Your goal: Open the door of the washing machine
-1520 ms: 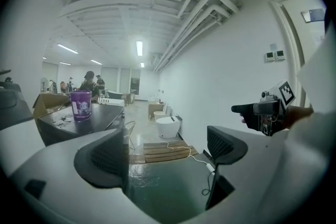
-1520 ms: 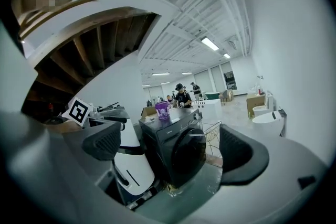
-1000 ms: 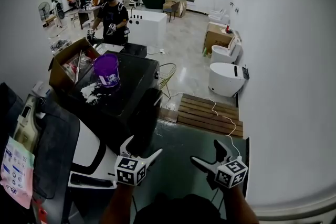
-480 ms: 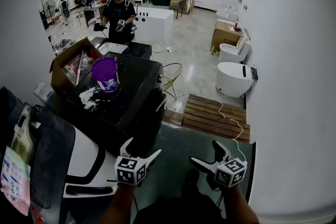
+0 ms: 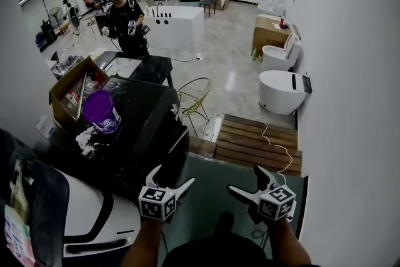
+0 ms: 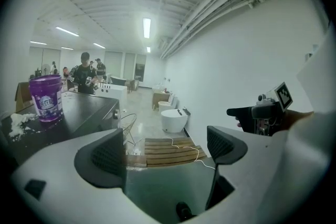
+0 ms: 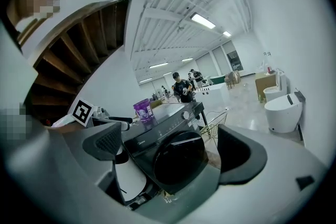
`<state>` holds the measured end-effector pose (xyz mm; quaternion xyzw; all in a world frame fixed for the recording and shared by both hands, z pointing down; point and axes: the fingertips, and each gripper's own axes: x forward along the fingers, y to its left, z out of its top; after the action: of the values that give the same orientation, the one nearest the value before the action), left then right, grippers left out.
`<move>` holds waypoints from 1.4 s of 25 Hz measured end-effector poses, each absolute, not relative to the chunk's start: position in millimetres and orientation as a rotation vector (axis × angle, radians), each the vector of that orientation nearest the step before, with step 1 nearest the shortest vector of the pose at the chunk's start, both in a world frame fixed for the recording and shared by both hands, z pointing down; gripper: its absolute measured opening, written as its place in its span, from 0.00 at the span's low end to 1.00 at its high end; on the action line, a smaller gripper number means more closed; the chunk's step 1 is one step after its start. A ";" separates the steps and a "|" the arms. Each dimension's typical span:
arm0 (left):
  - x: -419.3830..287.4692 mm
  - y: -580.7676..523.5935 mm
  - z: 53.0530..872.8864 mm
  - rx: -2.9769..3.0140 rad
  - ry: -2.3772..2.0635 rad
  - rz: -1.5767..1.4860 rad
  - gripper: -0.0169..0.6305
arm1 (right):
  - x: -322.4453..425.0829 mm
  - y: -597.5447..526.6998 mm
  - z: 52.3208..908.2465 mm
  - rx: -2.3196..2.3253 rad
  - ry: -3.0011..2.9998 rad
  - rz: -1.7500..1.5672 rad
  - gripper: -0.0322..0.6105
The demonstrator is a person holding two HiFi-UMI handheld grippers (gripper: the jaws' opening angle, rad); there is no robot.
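Ahead-left of L claw (image 5: pixel 172 175) — washer (image 5: pixel 147 125), apart.

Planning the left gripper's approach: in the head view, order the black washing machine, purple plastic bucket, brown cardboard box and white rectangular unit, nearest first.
From the left gripper:
1. Black washing machine, directly ahead, slightly left.
2. Purple plastic bucket, on the machine's top, left.
3. Brown cardboard box, beyond the bucket, far left.
4. White rectangular unit, far back, mid-room.
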<state>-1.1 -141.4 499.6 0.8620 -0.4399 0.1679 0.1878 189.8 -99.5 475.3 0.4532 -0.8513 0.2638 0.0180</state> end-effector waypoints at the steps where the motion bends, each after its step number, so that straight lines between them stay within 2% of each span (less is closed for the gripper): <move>1: 9.7 -149.5 498.4 2.423 -1.235 0.479 0.83 | 199.3 -108.6 476.5 1.396 -2.647 0.830 0.95; 8: 66.3 -189.2 494.7 2.423 -1.236 0.521 0.83 | 253.5 -158.1 487.9 1.331 -2.662 0.812 0.95; 17: 71.4 -233.4 520.6 2.358 -1.221 0.501 0.83 | 253.1 -198.6 513.8 1.248 -2.650 0.912 0.95; 20: 63.7 -263.1 525.0 2.334 -1.255 0.450 0.83 | 240.7 -225.6 514.1 1.184 -2.653 0.930 0.95; 25: 26.5 -320.4 532.4 2.278 -1.364 0.408 0.83 | 208.0 -299.9 517.3 1.046 -2.629 0.784 0.95; 29: 4.7 -358.4 536.6 2.231 -1.405 0.364 0.83 | 161.5 -366.4 500.2 0.896 -2.661 0.712 0.95; 35: -23.3 -382.0 536.2 2.170 -1.471 0.323 0.83 | 93.0 -403.9 506.3 0.636 -2.659 0.699 0.95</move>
<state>-23.3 -382.0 536.2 0.7958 -0.5397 0.1184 0.2476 93.0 -403.9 506.3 0.2225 -0.9303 0.2444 0.1591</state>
